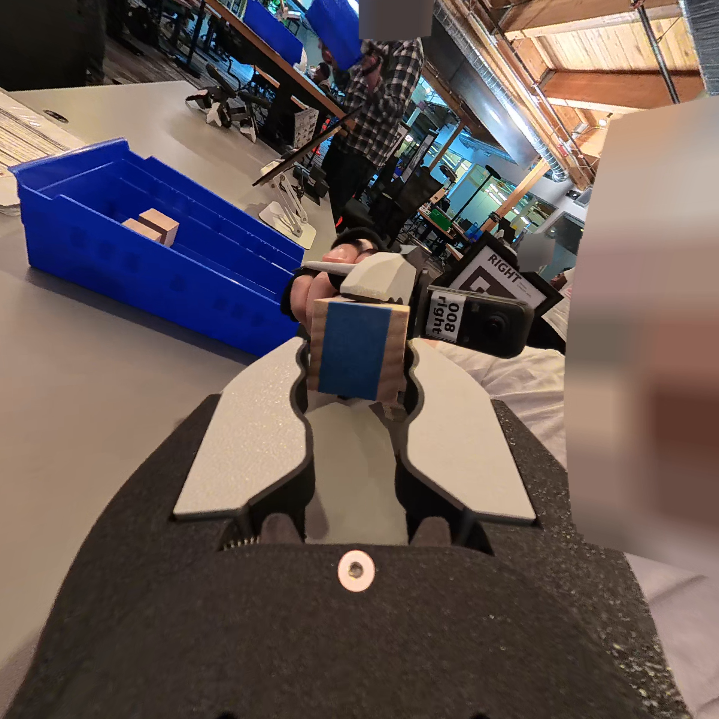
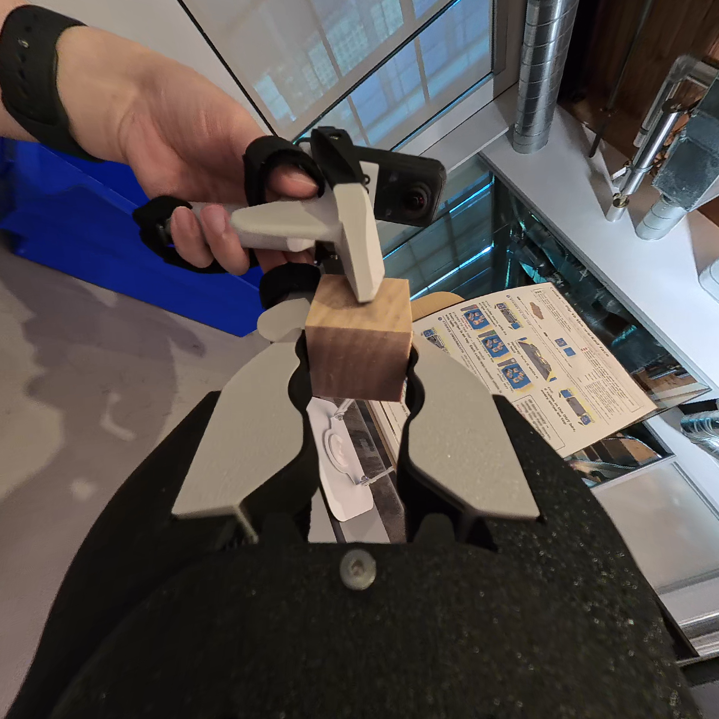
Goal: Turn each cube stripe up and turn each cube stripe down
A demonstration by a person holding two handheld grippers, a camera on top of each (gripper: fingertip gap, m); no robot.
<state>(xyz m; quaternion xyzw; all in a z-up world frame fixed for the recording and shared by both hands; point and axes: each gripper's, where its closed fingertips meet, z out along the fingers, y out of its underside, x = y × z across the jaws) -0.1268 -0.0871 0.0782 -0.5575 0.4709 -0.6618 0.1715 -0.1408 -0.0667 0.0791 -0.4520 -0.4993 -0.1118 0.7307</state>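
A wooden cube (image 1: pixel 395 350) hangs in mid-air above the grey table, gripped by both grippers at once. In the left wrist view its blue stripe (image 1: pixel 352 350) faces the camera. My left gripper (image 1: pixel 356 352) is shut on the cube's two sides. The right gripper's fingers (image 1: pixel 373 276) clamp it from above and below. In the right wrist view the cube (image 2: pixel 358 358) shows only plain wood faces. My right gripper (image 2: pixel 358 356) is shut on its sides, and the left gripper's fingers (image 2: pixel 358 249) press on its top and far side. Two more cubes (image 1: pixel 153 229) lie in a blue bin (image 1: pixel 155 280).
The blue bin also shows in the right wrist view (image 2: pixel 97 233), left of the held cube. A printed instruction sheet (image 2: pixel 544 369) stands on a white tablet stand (image 1: pixel 288 212) behind. A person in a plaid shirt (image 1: pixel 373 109) stands beyond the table. Papers (image 1: pixel 23 136) lie at far left.
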